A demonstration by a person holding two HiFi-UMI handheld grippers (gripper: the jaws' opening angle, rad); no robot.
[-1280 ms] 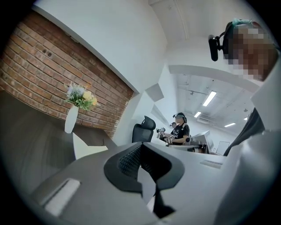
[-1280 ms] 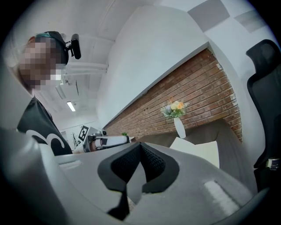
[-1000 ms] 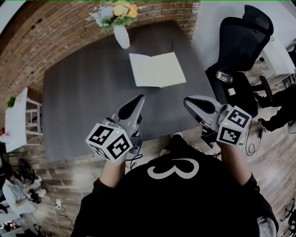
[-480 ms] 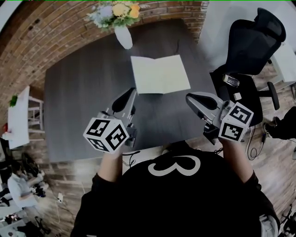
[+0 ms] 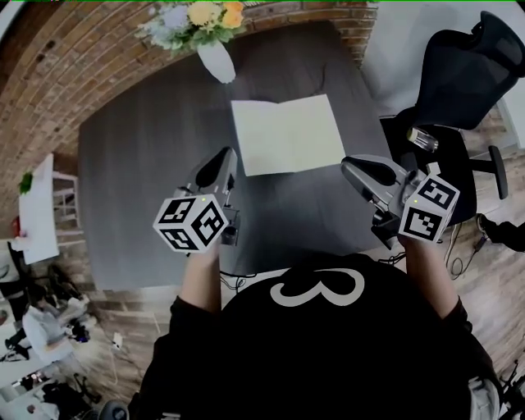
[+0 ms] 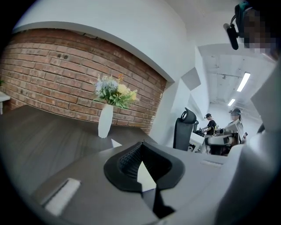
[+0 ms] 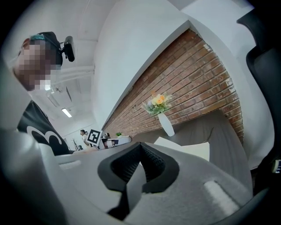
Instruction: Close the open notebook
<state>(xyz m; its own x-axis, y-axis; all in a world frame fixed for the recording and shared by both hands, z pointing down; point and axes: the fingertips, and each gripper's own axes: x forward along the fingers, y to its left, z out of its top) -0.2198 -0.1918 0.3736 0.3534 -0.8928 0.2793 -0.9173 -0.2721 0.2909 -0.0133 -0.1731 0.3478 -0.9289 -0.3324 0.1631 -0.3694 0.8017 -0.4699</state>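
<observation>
White vase (image 5: 216, 61) holding flowers (image 5: 197, 16), open notebook (image 5: 287, 134) flat on table (image 5: 148, 164)

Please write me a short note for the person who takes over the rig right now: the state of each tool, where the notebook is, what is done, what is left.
Left tool: shut, empty, above the table, near-left of the notebook.
Right tool: shut, empty, near-right of the notebook.
Notebook: open and flat on the table, in front of the vase; neither tool touches it.
Done: nothing yet.
Left: reach one cover and fold it over the other.
</observation>
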